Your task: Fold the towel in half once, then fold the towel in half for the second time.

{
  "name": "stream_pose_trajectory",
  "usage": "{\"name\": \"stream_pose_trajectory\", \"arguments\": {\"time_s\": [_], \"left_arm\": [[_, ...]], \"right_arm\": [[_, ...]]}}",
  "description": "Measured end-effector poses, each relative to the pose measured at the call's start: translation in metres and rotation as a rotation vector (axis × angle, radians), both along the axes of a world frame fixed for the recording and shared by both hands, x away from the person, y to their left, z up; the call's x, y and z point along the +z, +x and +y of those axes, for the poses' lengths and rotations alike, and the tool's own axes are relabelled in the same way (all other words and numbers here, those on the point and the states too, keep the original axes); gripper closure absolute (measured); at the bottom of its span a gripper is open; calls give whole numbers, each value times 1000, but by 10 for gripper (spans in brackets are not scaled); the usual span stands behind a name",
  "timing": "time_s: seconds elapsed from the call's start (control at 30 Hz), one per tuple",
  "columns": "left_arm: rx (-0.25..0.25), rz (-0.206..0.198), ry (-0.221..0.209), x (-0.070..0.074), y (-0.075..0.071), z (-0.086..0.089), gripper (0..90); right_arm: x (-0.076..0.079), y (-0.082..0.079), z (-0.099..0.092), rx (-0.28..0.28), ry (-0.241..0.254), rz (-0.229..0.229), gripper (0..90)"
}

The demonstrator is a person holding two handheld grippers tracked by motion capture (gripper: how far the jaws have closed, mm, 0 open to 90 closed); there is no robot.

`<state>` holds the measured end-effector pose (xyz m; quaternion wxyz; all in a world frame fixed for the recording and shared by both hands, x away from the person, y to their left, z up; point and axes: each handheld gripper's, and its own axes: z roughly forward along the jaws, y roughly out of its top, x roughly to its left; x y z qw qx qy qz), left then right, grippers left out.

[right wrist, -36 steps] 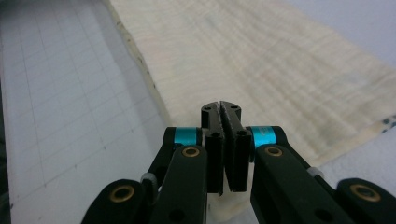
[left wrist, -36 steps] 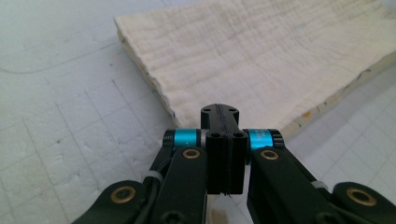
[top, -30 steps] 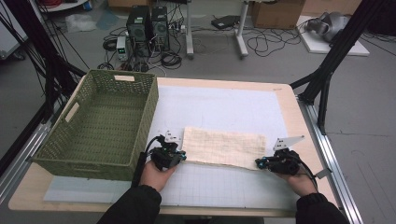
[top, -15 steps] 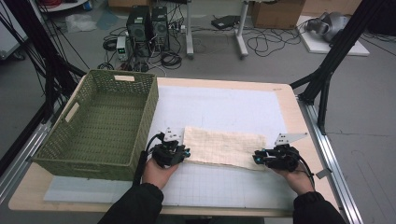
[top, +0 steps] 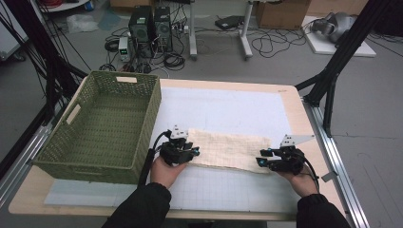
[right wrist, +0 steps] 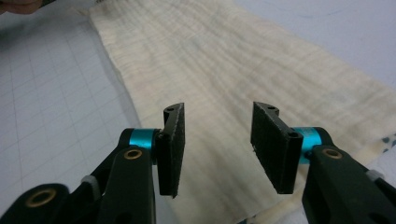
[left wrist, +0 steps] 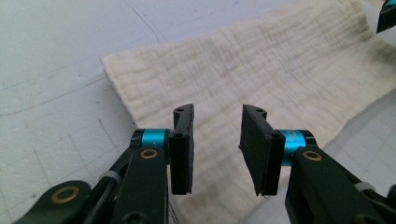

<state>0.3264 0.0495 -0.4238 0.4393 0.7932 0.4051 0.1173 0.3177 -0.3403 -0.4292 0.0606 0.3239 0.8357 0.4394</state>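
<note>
Table (top: 228, 102) with white mat, folded cream cloth (top: 230, 149) lying flat at the near middle, green basket (top: 102, 123) to its left — left tongs (top: 194, 152) and right tongs (top: 261, 159) have just been opening, nothing gripped; release looks done — next, probably regrip both ends for another fold or the basket

I'm working in what looks like a robotics lab or test room, not a home. The wooden table (top: 304, 102) carries a white gridded mat (top: 223, 109), the kind laid out for measured trials. On the grey floor beyond its far edge I see two black computer towers (top: 151, 21) with a tangle of loose cables (top: 268, 43) around them. Black frame struts (top: 342, 52) rise at the right and more at the left. Far back sits a cardboard box (top: 281, 13), with metal desk legs (top: 246, 28) nearby.
</note>
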Motion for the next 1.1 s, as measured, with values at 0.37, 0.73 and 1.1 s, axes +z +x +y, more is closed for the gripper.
{"name": "stream_pose_trajectory", "arguments": {"time_s": [0.37, 0.73, 1.1], "left_arm": [[34, -20, -22, 3, 2, 0, 643], [29, -29, -15, 4, 5, -5, 637], [41, -28, 14, 12, 29, -11, 853]], "right_arm": [[1, 0, -4, -30, 1, -12, 518], [-1, 3, -5, -65, 4, 5, 510], [5, 28, 2, -75, -17, 14, 746]]}}
